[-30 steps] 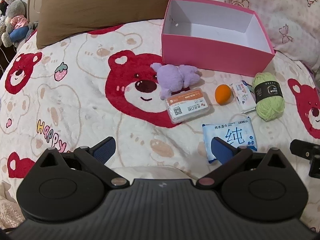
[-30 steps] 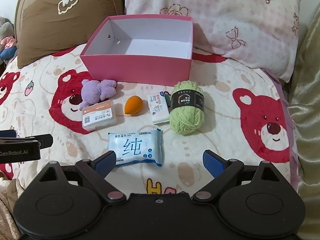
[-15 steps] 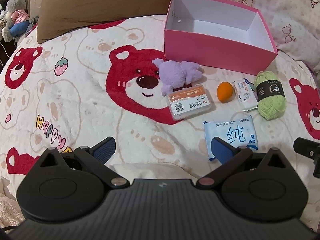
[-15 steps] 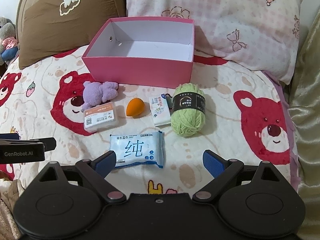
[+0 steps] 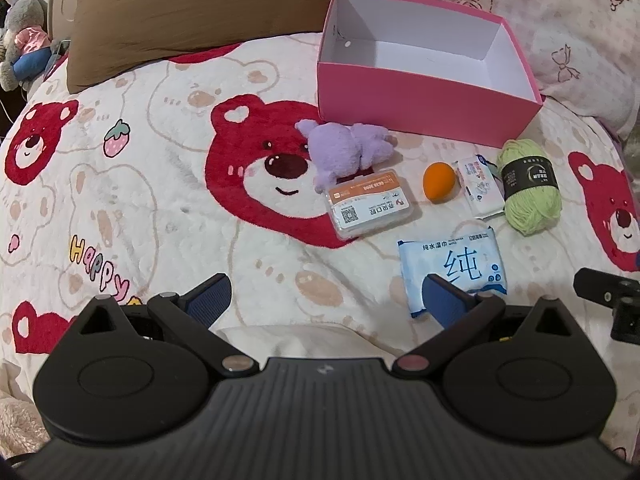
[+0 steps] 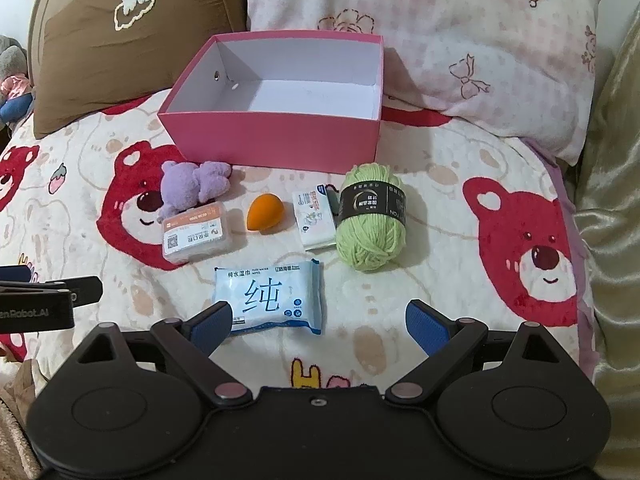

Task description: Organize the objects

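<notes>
On the bear-print blanket (image 6: pixel 460 264), items sit in a loose cluster in front of the pink box (image 6: pixel 276 136), which is open-topped, nothing inside. Purple plush (image 6: pixel 192 184) overlaps the clear plastic case (image 6: pixel 198 232); orange makeup sponge (image 6: pixel 265 213) beside it, then small tissue pack (image 6: pixel 316 216) touching the green yarn ball (image 6: pixel 370 224). Wet wipes pack (image 6: pixel 272 296) nearest both cameras. Left gripper (image 5: pixel 326 302) jaws wide, holding nothing, right fingertip overlapping the wipes in view. Right gripper (image 6: pixel 320 318) also wide, holding nothing, above the blanket just short of the wipes. Brown pillow (image 6: pixel 120 40) and pink pillow (image 6: pixel 460 40) behind the box.
</notes>
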A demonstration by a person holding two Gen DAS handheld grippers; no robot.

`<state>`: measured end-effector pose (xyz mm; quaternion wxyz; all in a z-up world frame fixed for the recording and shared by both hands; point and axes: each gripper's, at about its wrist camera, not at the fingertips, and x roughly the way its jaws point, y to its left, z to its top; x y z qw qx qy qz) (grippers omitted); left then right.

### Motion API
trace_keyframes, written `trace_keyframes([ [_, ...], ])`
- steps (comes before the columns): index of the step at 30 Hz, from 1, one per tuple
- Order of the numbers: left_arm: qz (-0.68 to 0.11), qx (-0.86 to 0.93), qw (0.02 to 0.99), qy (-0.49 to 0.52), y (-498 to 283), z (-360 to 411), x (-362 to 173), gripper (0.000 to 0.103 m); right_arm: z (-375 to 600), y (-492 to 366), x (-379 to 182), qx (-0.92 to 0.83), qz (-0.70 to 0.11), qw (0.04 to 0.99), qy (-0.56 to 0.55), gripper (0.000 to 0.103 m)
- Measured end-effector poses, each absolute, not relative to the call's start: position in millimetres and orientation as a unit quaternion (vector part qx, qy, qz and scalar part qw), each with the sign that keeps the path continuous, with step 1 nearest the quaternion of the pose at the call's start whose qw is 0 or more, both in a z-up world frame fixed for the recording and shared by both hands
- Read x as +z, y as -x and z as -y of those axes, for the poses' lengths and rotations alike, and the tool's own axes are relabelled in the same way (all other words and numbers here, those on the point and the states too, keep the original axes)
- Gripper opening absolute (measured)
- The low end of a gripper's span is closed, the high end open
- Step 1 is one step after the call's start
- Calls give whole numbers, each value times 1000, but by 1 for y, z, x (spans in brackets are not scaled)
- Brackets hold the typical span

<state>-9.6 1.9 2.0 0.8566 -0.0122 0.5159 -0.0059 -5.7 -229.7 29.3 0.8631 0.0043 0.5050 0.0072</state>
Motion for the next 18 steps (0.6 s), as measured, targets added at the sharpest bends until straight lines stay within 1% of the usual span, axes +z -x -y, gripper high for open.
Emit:
trace_keyframes([
  [8,-522,-16,852,26,11,-4,7,103,231,5,30,15,-504,864,-5,96],
  [18,-512,-26,858,26,16,-7,21,103,227,8,37,25,-498,867,2,96],
])
